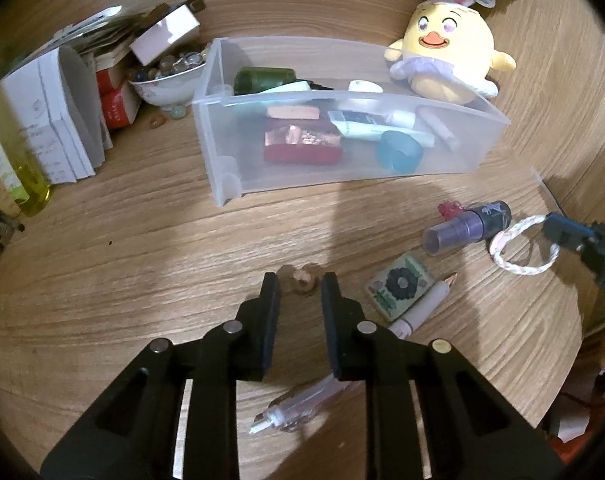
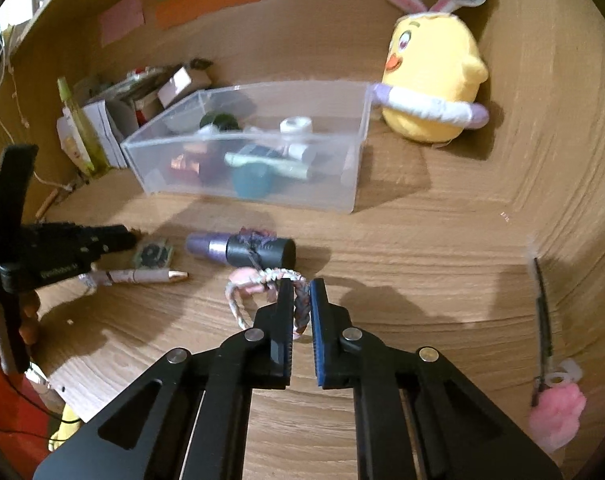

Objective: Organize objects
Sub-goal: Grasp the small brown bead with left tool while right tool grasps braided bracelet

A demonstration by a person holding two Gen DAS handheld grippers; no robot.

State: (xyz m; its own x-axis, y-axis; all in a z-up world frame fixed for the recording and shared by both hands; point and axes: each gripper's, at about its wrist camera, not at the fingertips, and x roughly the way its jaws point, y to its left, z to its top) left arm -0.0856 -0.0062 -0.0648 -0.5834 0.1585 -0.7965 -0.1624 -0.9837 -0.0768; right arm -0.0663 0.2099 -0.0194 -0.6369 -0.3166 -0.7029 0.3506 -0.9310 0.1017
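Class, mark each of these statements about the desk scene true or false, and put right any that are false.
1. The right gripper is shut on the braided loop. True.
2. The clear bin is empty. False: it holds tubes, a red tin and a blue cap.
3. The yellow plush chick sits inside the bin. False: it sits on the desk behind it.
4. A purple bottle lies on its side on the desk. True.

My bin [image 1: 342, 160] sits mid-desk, the plush toy [image 1: 446, 56] behind its right end, the bowl [image 1: 162, 84] and books [image 1: 58, 120] to its left. Before it lie the spray bottle [image 1: 466, 228], card [image 1: 400, 286], pen [image 1: 422, 308] and, perhaps touching the bottle, the braided loop [image 1: 518, 248].
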